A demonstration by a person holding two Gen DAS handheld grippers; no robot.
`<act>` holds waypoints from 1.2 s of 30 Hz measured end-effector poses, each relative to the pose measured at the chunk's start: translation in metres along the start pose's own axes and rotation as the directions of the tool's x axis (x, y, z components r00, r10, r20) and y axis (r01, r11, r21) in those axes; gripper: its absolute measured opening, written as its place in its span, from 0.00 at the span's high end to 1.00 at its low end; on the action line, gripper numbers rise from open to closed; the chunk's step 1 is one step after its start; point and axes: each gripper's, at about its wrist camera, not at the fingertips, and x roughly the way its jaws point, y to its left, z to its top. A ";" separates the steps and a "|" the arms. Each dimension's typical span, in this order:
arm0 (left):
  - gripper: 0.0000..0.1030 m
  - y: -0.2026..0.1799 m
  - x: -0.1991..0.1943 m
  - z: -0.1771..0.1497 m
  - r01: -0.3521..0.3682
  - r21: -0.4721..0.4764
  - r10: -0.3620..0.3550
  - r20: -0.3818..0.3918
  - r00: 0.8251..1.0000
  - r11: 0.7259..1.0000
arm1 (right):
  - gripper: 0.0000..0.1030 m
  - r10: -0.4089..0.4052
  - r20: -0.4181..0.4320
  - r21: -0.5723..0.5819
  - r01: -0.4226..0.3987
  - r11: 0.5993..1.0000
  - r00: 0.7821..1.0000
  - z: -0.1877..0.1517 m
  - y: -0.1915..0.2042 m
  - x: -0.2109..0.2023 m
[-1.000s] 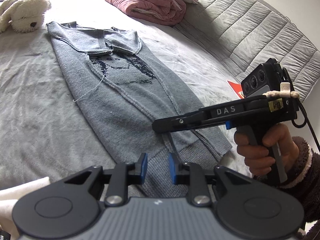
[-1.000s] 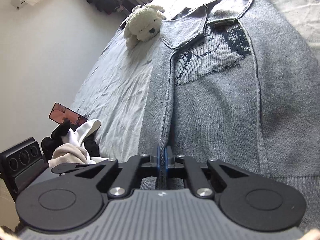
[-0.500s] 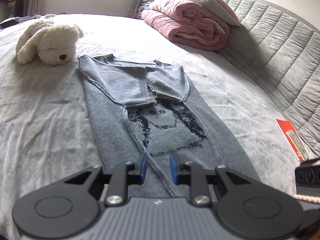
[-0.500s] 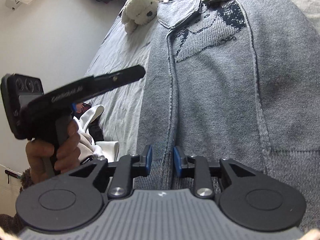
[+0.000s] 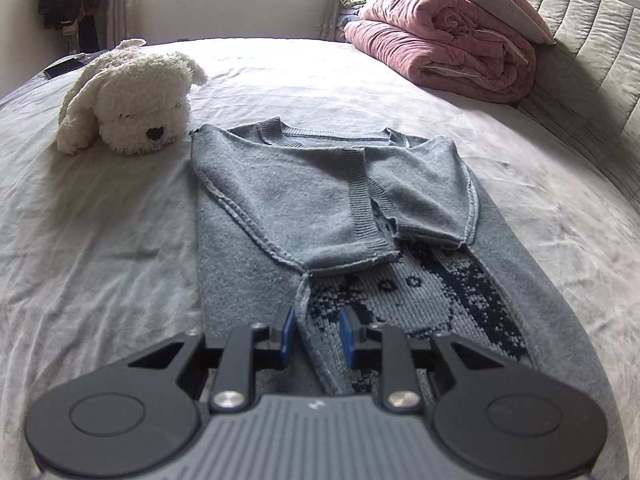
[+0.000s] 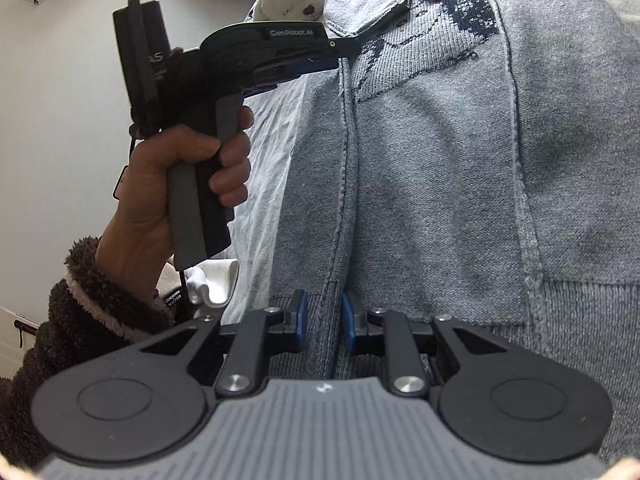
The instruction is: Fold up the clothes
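Swinging round w/ respect to a sec ago, the left claw [image 5: 316, 338] now looks straight up the grey knitted sweater with a dark pixel-pattern face [image 5: 400, 300], which lies flat on the grey bed sheet [image 5: 100, 220], both sleeves already folded in across the chest. Earlier its view took in the garment from one side w/ the other tool in shot; now it sits over the lower-middle of the knit, blue pads a little apart, nothing pinched btwn them, the raised centre seam just under the gap. The right claw [image 6: 323, 322] was clamped tight on the ribbed hem a sec ago; it let go, and its jaws are closing again, hem fabric lying in the gap but pads not pressing on it as far as I can see. From the right view the person's hand [image 6: 192, 184] holds the left tool above the sweater's left edge, clear of the cloth. Judging by this, sleeve stage is done and both claws are lining up at the hem end for the bottom-to-collar fold; neither has a proper grip yet. White plush dog [image 5: 128, 96] sits just beside the shoulder, pink rolled quilt [image 5: 440, 48] well apart near the headboard.
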 end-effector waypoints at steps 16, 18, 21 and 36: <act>0.95 -0.009 0.002 0.005 0.072 -0.022 -0.072 0.019 0.997 0.997 | 0.89 -0.022 -0.058 0.018 0.023 1.000 0.998 0.000 0.004 -0.005; 0.91 -0.007 0.002 -0.001 0.103 -0.035 -0.102 0.020 0.995 0.994 | 0.89 -0.031 -0.090 0.026 0.033 0.999 0.995 0.003 0.005 0.001; 0.82 -0.003 -0.006 -0.005 0.149 -0.057 -0.146 0.057 0.988 0.987 | 0.85 -0.019 -0.092 0.034 0.022 0.999 0.996 0.006 0.006 -0.003; 0.67 -0.009 -0.011 0.012 0.155 0.051 -0.160 0.133 0.978 0.987 | 0.63 -0.073 0.162 0.021 0.071 0.997 0.984 0.049 -0.009 -0.072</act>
